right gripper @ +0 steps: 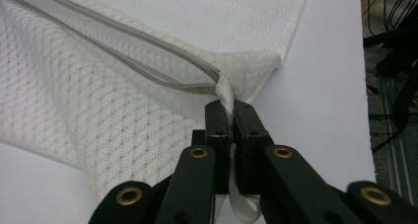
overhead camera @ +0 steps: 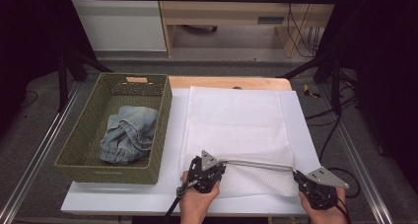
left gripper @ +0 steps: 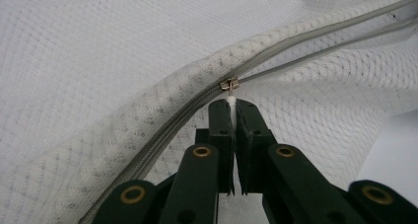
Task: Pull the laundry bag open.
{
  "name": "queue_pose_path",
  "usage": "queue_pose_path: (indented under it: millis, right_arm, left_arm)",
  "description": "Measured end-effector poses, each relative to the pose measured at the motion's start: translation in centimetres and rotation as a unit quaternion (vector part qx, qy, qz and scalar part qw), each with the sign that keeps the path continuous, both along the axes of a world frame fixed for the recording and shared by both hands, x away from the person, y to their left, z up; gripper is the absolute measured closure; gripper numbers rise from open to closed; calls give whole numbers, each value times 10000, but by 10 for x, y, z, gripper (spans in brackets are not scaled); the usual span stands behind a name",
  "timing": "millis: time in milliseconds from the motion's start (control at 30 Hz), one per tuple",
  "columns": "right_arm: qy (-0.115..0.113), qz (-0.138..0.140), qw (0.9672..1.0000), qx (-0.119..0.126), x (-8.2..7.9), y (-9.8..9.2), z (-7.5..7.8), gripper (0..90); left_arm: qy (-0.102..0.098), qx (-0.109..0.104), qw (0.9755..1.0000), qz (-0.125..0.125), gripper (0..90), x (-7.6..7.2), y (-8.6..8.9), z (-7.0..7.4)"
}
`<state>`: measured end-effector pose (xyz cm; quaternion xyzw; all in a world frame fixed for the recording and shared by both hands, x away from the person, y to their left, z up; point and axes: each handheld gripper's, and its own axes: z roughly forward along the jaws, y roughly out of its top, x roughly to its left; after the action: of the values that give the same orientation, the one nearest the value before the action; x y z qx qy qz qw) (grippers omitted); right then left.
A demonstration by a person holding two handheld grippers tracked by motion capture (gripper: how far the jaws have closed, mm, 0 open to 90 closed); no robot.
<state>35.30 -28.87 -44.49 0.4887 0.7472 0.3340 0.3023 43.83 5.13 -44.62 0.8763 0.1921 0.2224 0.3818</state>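
Mesh bag: white mesh laundry bag (overhead camera: pixel 236 130) lies flat on the white sheet covering the bench (overhead camera: pixel 123 199), right of the basket, its near edge lifted between the two claws.
Zipper: grey zipper (overhead camera: pixel 256 165) runs along the bag's near edge from one claw to the other; in the left gripper view the part beyond the slider (left gripper: pixel 229 84) is split apart, the part on the near side is closed.
Left claw: left claw (overhead camera: pixel 215 161) is pressed together on the small white pull tab (left gripper: pixel 230 105) that hangs from the metal slider; jaws meet with only the tab between them.
Right claw: right claw (overhead camera: pixel 296 174) is pressed together on a white fabric loop (right gripper: pixel 227 96) at the bag's corner, where the zipper ends; the loop's free end hangs below the jaws in the right gripper view.
Hands: one hand under each claw at the bench's near edge, well apart, the zipper taut between them.
Basket: green woven basket (overhead camera: pixel 162 130) stands at the left of the bench, just beside the bag.
Basket contents: crumpled blue denim garment (overhead camera: pixel 127 134) lies inside the basket.
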Motion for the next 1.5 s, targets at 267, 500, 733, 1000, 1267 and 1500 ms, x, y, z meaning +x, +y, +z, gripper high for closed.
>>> queue_pose_path:
  millis: [267,500,733,1000,1267,1500]
  right_arm:
    - [230,-88,9997,37,2,-4,-3,865]
    - [298,-111,9995,46,3,-5,-5,866]
    - [313,-106,9995,27,4,-6,-5,866]
    - [308,-77,9995,-1,4,-7,-6,866]
    - [350,-102,9993,25,4,-6,-6,866]
    - [366,-106,9993,-19,2,-5,-7,866]
  left_arm:
    - [3,135,9999,-61,868,1,-5,-3]
    - [-22,185,9998,-112,868,3,-4,-5]
    - [-71,212,9997,-74,868,-1,4,-4]
    - [-82,219,9997,-70,868,-3,16,-3]
    - [-100,231,9997,-14,867,-10,33,-5]
    - [-139,274,9995,37,868,-12,46,-4]
